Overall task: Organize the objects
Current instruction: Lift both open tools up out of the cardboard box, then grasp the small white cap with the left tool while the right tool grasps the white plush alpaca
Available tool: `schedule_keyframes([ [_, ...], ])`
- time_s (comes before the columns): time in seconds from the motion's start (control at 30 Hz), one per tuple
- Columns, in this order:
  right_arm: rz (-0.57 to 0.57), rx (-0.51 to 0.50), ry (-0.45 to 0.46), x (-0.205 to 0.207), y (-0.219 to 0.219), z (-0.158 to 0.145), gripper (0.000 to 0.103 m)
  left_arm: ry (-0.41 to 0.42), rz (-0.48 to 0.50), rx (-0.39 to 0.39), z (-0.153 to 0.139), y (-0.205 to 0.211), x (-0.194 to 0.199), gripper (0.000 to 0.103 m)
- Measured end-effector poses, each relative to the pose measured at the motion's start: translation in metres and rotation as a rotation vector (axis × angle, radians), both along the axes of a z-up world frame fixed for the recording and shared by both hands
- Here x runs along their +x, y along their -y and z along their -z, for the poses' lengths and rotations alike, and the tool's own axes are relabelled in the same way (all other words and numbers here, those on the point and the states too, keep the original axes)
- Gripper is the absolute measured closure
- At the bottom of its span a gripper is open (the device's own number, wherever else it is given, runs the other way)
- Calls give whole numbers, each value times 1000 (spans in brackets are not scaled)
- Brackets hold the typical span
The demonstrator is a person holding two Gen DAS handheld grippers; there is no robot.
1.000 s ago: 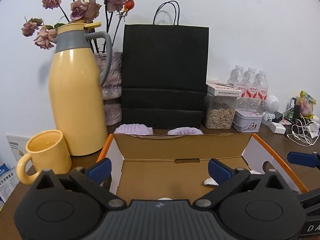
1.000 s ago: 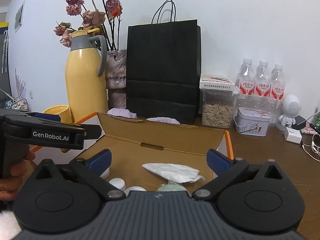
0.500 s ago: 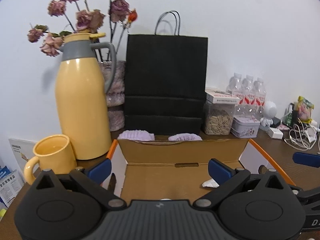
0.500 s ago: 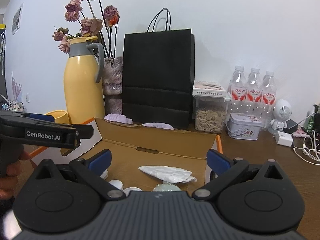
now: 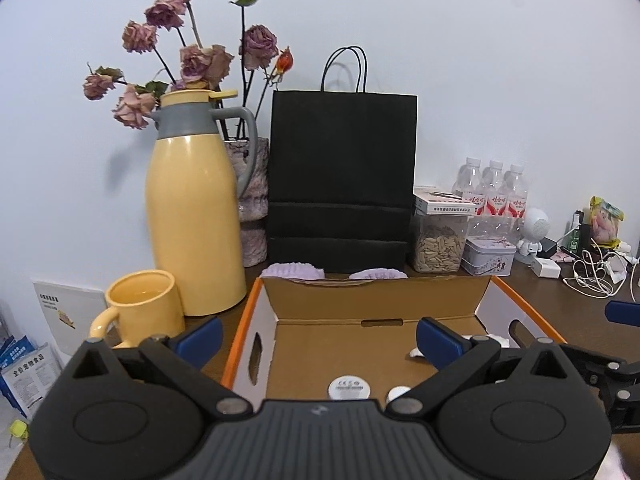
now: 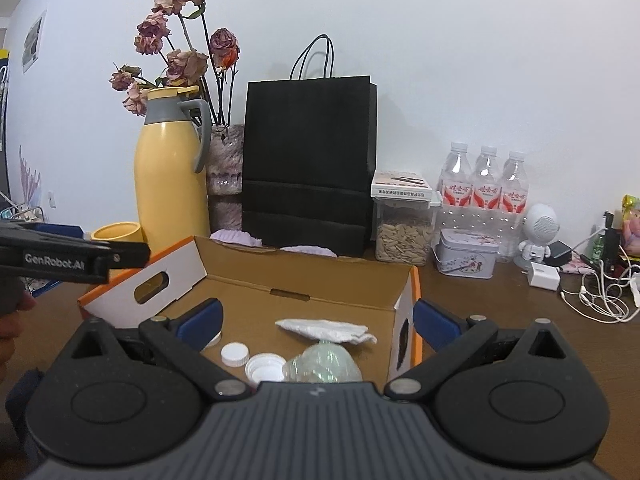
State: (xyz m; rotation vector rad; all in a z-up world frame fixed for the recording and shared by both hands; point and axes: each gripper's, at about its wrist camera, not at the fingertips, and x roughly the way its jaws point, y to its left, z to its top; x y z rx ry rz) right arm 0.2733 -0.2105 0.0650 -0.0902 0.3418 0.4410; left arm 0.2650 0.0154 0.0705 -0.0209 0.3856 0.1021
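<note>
An open cardboard box [image 5: 376,304] [image 6: 304,284] with orange edges lies on the brown table in front of both grippers. Inside it are white bottle caps [image 6: 235,354] [image 5: 349,387], a crumpled white tissue [image 6: 328,330] and a crushed clear plastic bottle [image 6: 322,366]. My left gripper [image 5: 318,340] hovers open above the box's near left side, nothing between its fingers. My right gripper [image 6: 316,322] is open above the box's near right, also holding nothing. The left gripper's body [image 6: 72,258] shows at the left edge of the right wrist view.
Behind the box stand a yellow thermos [image 5: 196,208], a yellow mug [image 5: 142,308], a vase of dried roses [image 5: 252,200], a black paper bag [image 5: 342,180] and two purple cloth pieces [image 5: 294,270]. To the right: seed jar [image 5: 440,240], tin [image 5: 486,256], water bottles [image 5: 492,192], chargers and cables [image 5: 592,272].
Both grippers have pulled back and risen, so the box looks smaller and more of its floor and contents shows. Both stay open.
</note>
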Motion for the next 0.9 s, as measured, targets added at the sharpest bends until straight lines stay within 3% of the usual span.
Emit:
schedule_keyframes([
  [0.9, 59, -30, -98, -86, 38, 24, 0, -63, -74, 8, 15, -40, -118, 0],
])
